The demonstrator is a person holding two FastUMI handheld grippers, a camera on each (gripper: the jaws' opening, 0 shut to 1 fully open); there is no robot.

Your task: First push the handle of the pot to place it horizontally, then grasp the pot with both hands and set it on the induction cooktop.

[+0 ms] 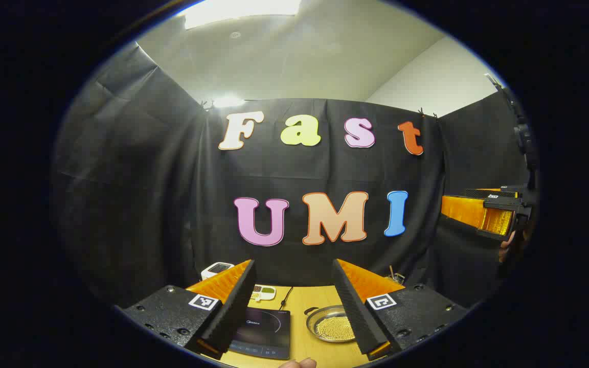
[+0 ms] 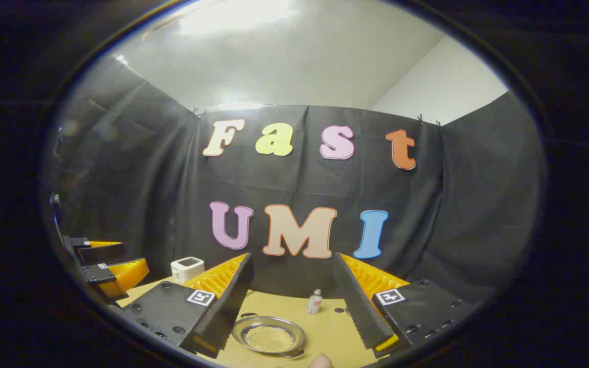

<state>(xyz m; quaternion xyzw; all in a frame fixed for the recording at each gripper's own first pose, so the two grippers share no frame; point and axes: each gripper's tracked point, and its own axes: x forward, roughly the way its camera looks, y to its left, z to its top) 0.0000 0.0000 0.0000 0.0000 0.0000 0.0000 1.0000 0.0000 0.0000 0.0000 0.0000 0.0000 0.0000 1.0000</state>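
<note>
Steel pot (image 1: 331,323) sits beside the induction cooktop (image 1: 263,331); left tool (image 1: 294,306) and right tool (image 2: 294,301) both gape apart.

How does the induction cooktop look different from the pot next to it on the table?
The induction cooktop is a flat, black, rectangular slab with a glossy top, while the pot is round, shallow and silver metal. The cooktop's surface is bare, whereas the pot's inside shows a pale, finely dotted bottom. The pot has small handles on its rim; the cooktop has a cord running from its back edge. Both rest on the wooden table, side by side and apart.
</note>
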